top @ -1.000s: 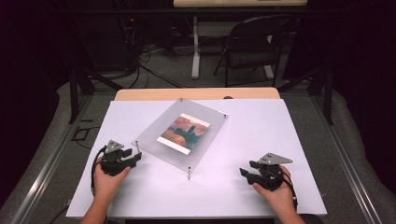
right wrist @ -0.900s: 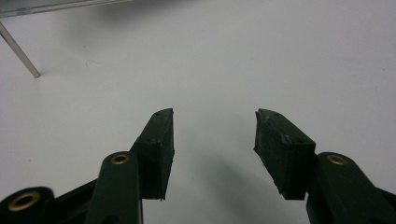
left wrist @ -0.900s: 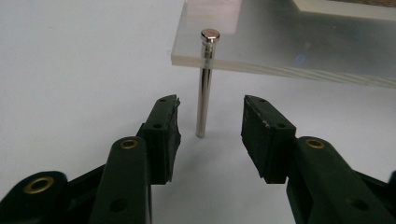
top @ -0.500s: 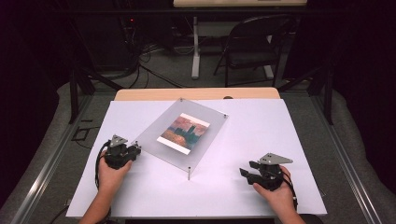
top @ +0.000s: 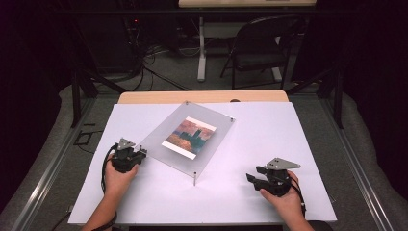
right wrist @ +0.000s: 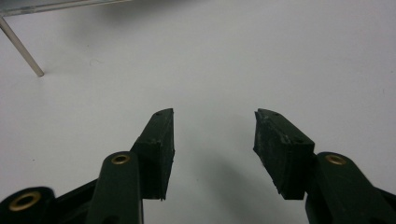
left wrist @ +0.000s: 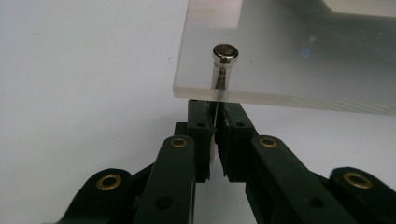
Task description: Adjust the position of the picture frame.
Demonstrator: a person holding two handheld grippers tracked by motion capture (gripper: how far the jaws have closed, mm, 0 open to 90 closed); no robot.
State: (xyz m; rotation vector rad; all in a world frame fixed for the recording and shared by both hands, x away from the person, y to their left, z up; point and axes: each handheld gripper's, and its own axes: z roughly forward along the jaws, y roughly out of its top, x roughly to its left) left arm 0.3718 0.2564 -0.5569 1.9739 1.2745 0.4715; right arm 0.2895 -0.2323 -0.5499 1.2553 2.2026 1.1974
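Left claw (left wrist: 215, 122) has just been closing and now pinches the thin leg (left wrist: 216, 108) under the clear frame (top: 187, 136) corner. Right claw (right wrist: 214, 140) is spread, idle on the bench (top: 269, 144); frame not yet lifted or taken apart.

Left gripper (left wrist: 215, 114) jaws just closed, tips pinched together; right gripper (right wrist: 214, 122) jaws apart, low, level.

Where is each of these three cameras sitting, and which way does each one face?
High view: above the person's side of the table, facing forward and down on the clear frame; forearms, left gripper and right gripper show.
Left gripper view: rides on the left gripper, looks along its jaws, closed on a thin metal leg below the frame's corner.
Right gripper view: rides on the right gripper, looks along its open jaws over the white table.
Shared: all three catch the frame.
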